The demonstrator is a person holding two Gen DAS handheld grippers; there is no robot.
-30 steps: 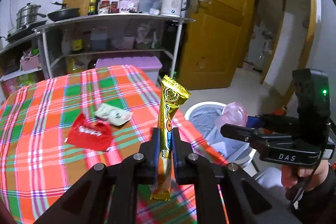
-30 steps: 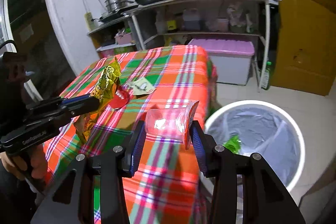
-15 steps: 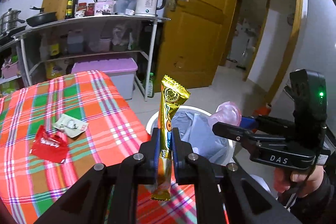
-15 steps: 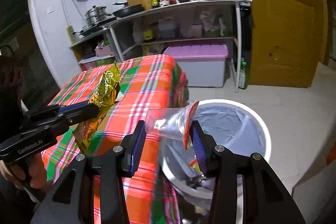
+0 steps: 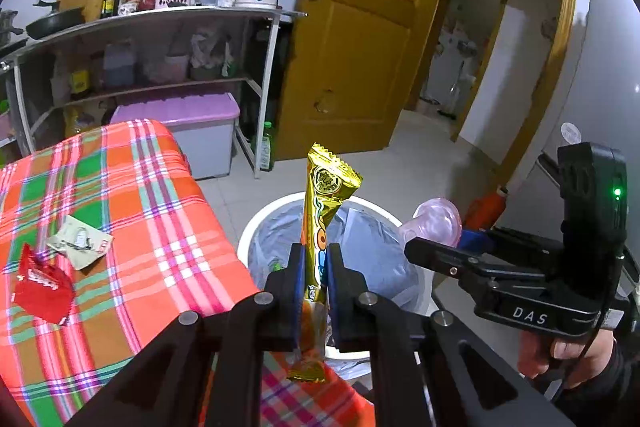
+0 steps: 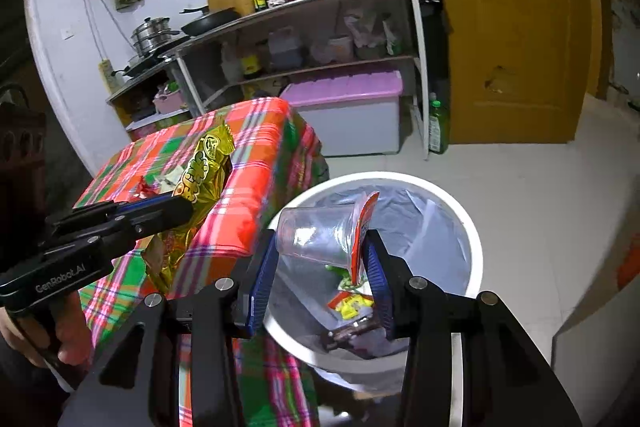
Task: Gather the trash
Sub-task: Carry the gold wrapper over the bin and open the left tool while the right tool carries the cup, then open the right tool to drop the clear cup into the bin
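Bin (image 6: pixel 452 195) below, left claw (image 5: pixel 314 267) pinching gold wrapper (image 5: pixel 324 195), right claw (image 6: pixel 324 259) clamping clear cup (image 6: pixel 316 231).

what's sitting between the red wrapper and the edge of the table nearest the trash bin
Only bare plaid tablecloth, as the left wrist view shows. The white wrapper lies beside the red wrapper, farther back, not toward the trash bin.

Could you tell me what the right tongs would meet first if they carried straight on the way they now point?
Most likely the white bin: the right tongs, shut on a clear plastic cup, point down into its open, bag-lined mouth, where some wrappers already lie. Depth is hard to judge in this fisheye view.
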